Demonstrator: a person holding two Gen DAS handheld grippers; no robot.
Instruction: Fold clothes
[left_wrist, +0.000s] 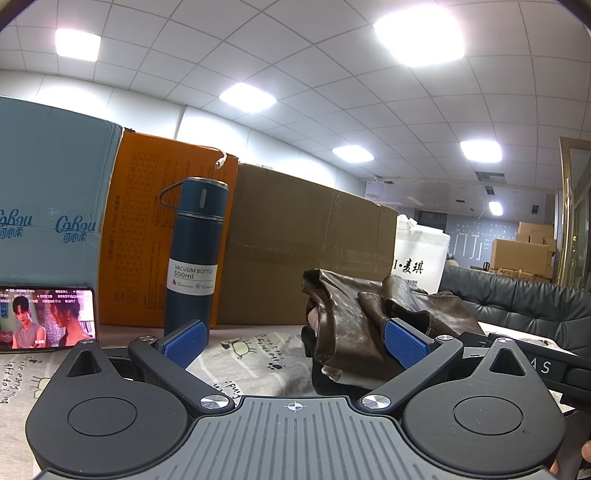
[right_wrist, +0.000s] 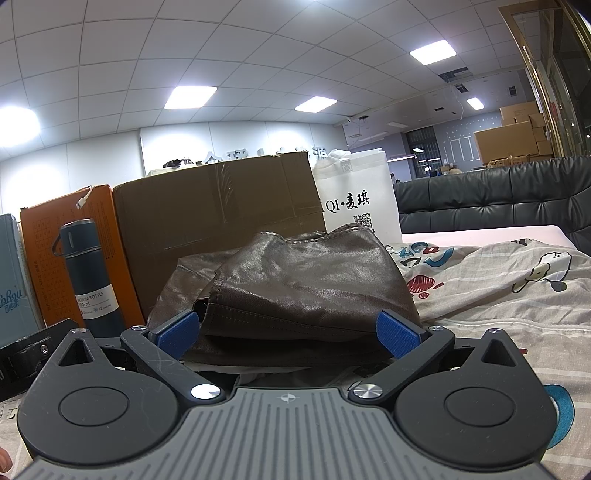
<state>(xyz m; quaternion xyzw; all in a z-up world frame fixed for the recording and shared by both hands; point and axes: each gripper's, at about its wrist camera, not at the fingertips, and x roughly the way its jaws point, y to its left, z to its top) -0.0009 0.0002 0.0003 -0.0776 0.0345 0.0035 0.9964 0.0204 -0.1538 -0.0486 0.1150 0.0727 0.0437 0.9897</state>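
A brown leather garment (left_wrist: 354, 325) lies bunched on a printed bedsheet (left_wrist: 255, 365). My left gripper (left_wrist: 293, 343) is open and low over the sheet, with the garment just ahead of its right finger. In the right wrist view the same garment (right_wrist: 295, 291) fills the space between the blue pads. My right gripper (right_wrist: 288, 334) is open, its fingers either side of the garment's near folded edge. Whether the pads touch the leather is not clear.
A dark blue vacuum bottle (left_wrist: 194, 254) stands ahead left, beside a phone (left_wrist: 46, 317) playing video. Behind stand a light blue box (left_wrist: 51, 206), an orange box (left_wrist: 147, 229), a brown carton (left_wrist: 303, 251) and a white bag (left_wrist: 421, 258). A black sofa (right_wrist: 491, 199) lies to the right.
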